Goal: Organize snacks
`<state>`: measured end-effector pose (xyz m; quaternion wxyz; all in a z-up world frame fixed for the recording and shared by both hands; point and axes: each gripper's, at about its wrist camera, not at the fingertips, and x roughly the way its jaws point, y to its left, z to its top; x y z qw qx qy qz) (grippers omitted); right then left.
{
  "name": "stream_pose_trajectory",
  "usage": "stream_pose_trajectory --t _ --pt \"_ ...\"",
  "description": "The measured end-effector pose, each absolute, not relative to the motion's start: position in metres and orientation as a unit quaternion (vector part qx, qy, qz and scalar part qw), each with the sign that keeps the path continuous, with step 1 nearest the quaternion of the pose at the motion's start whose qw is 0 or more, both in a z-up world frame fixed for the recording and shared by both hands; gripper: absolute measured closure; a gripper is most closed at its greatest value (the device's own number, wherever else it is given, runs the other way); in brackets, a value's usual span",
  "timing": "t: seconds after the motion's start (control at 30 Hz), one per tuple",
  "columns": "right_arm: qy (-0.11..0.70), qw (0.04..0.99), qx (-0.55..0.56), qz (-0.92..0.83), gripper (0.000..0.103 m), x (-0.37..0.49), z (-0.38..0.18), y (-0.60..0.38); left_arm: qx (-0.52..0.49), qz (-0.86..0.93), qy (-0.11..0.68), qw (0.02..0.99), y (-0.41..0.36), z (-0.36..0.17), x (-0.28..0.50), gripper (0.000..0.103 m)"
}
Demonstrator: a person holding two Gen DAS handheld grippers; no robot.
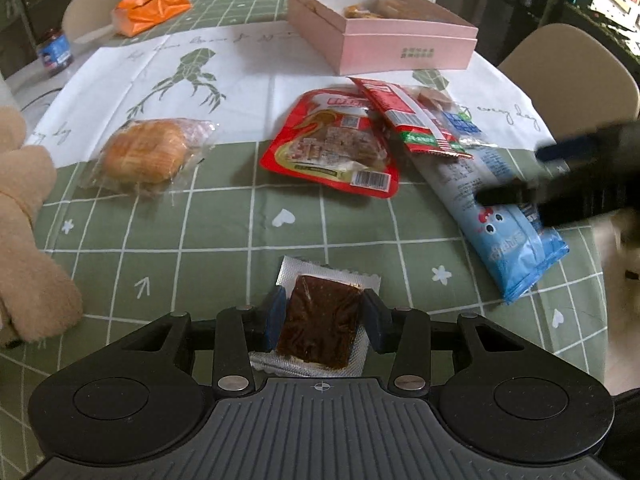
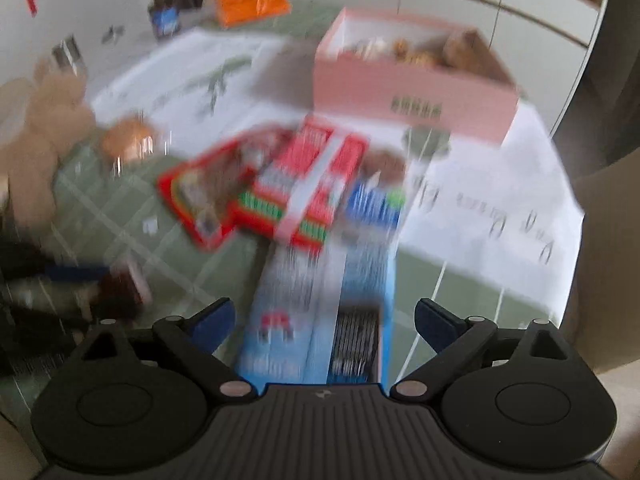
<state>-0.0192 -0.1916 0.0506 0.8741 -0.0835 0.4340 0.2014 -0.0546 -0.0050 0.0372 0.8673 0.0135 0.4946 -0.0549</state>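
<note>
**Left jaws on brown sachet, right jaws wide over blue pack**

Left gripper (image 1: 323, 316): jaws narrow, the 2 blue pads pressed on both sides of a small flat sachet with crimped silver foil edges and a dark brown, glossy filling (image 1: 320, 320). Sachet sat low over the green grid-pattern tablecloth (image 1: 224, 232); couldn't tell whether it touched the cloth.

Right gripper (image 2: 324, 322): jaws stood wide, pads clear of everything. Between them, below, lay the long light-blue plastic snack pack (image 2: 320, 320), smooth film, tube-like, flat sealed end. Right wrist view was heavily motion-blurred, so no fine detail there.

Rest of the snacks, left wrist view:
- Round golden bun in crinkly clear wrap (image 1: 144, 156), alone on the left.
- Red glossy flat pouch with barcode (image 1: 332, 148), centre.
- Narrow red-and-green sachet (image 1: 416, 120), lying across the red pouch's edge and the top of the blue pack.
- Open pink rectangular cardboard box (image 1: 400, 48) at the far side, several wrapped items inside, on a white printed paper sheet (image 1: 240, 80).

Elsewhere: orange shiny plastic bag (image 1: 150, 12) and a dark jar with a blue label (image 1: 54, 54) at the far left, fuzzy beige plush toy (image 1: 28, 240) at the left edge, beige moulded chair back (image 1: 576, 72) on the right.
</note>
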Motion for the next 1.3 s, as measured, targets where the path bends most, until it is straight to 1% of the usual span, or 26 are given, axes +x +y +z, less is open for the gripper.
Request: stream_pose_trajectory --t 0.17,0.33,0.4,0.53,0.63,0.67,0.77,0.87,0.93,1.0,1.03,1.13,1.2,1.23,1.3 --pt "0.443 0.864 -0.015 0.239 0.006 0.007 0.076 -0.171 -0.044 -0.054 0.498 0.864 0.013 0.040 -0.053 0.057" --pt "0.499 0.813 0.027 0.298 0.008 0.031 0.069 -0.119 -0.053 -0.008 0.496 0.867 0.030 0.041 -0.056 0.057" --pt "0.517 0.809 0.016 0.279 0.009 0.045 0.064 -0.101 -0.074 0.002 0.496 0.865 0.039 0.043 -0.058 0.057" --pt "0.537 0.823 -0.042 0.179 0.009 0.068 0.049 -0.089 -0.124 0.021 0.485 0.866 0.051 0.043 -0.063 0.057" --pt "0.558 0.814 -0.001 0.162 0.009 0.084 0.038 -0.093 -0.143 0.034 0.475 0.868 0.051 0.043 -0.066 0.057" --pt "0.562 0.811 0.016 0.160 0.006 0.089 0.036 -0.093 -0.144 0.037 0.473 0.868 0.051 0.043 -0.066 0.057" --pt "0.548 0.822 0.009 0.154 0.005 0.096 0.035 -0.081 -0.143 0.037 0.469 0.871 0.050 0.043 -0.068 0.057" --pt "0.532 0.833 -0.042 0.143 0.002 0.102 0.033 -0.062 -0.139 0.033 0.468 0.872 0.051 0.043 -0.069 0.057" --pt "0.521 0.839 -0.070 0.139 0.003 0.102 0.030 -0.055 -0.142 0.031 0.467 0.872 0.052 0.043 -0.068 0.057" --pt "0.510 0.842 -0.088 0.154 0.009 0.098 0.032 -0.056 -0.146 0.029 0.466 0.872 0.054 0.043 -0.069 0.057" --pt "0.505 0.842 -0.097 0.167 0.016 0.093 0.033 -0.058 -0.148 0.028 0.466 0.872 0.054 0.043 -0.068 0.057" --pt "0.514 0.828 -0.095 0.201 0.022 0.079 0.037 -0.073 -0.151 0.021 0.466 0.871 0.055 0.042 -0.065 0.057" --pt "0.517 0.822 -0.101 0.214 0.034 0.065 0.039 -0.086 -0.152 0.016 0.468 0.870 0.055 0.042 -0.061 0.057" --pt "0.516 0.822 -0.107 0.218 0.037 0.059 0.041 -0.091 -0.152 0.013 0.469 0.870 0.054 0.042 -0.059 0.057" --pt "0.512 0.820 -0.110 0.230 0.037 0.045 0.043 -0.105 -0.149 0.006 0.470 0.870 0.049 0.042 -0.053 0.057"
